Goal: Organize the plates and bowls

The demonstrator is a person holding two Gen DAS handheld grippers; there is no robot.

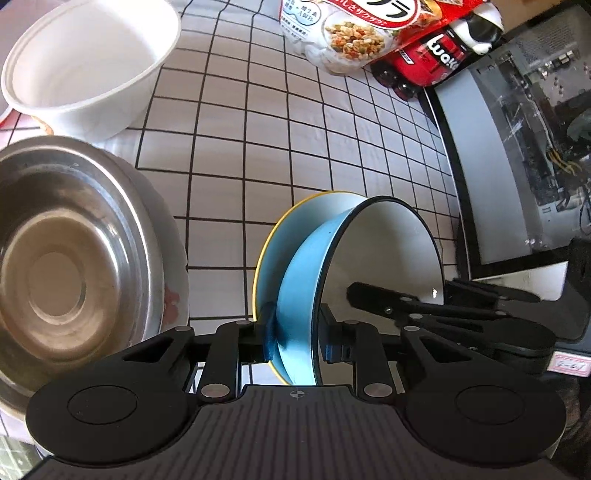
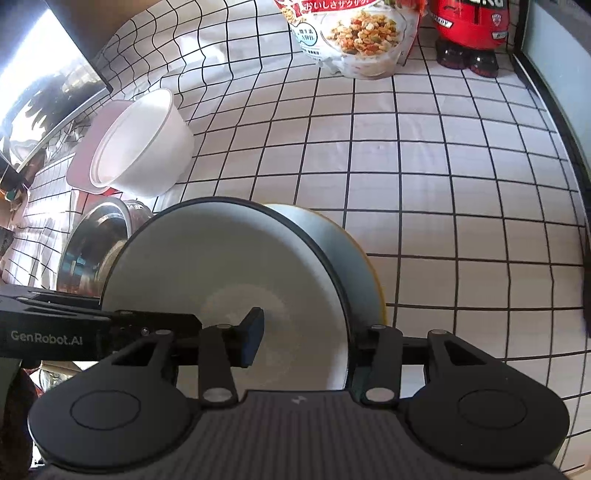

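Note:
A blue bowl with a black rim and white inside stands on edge against a yellow-rimmed plate above the checked cloth. My left gripper is shut on the bowl's wall, with one pad on the outer side by the plate and the other just inside the rim. In the right wrist view the same bowl fills the middle. My right gripper is shut on it too: its left finger is inside the bowl, and its right finger is hidden behind the bowl and the plate.
A steel bowl sits close on the left, with a white plastic bowl behind it. A cereal bag and a red toy stand at the back. A glass-sided computer case borders the right.

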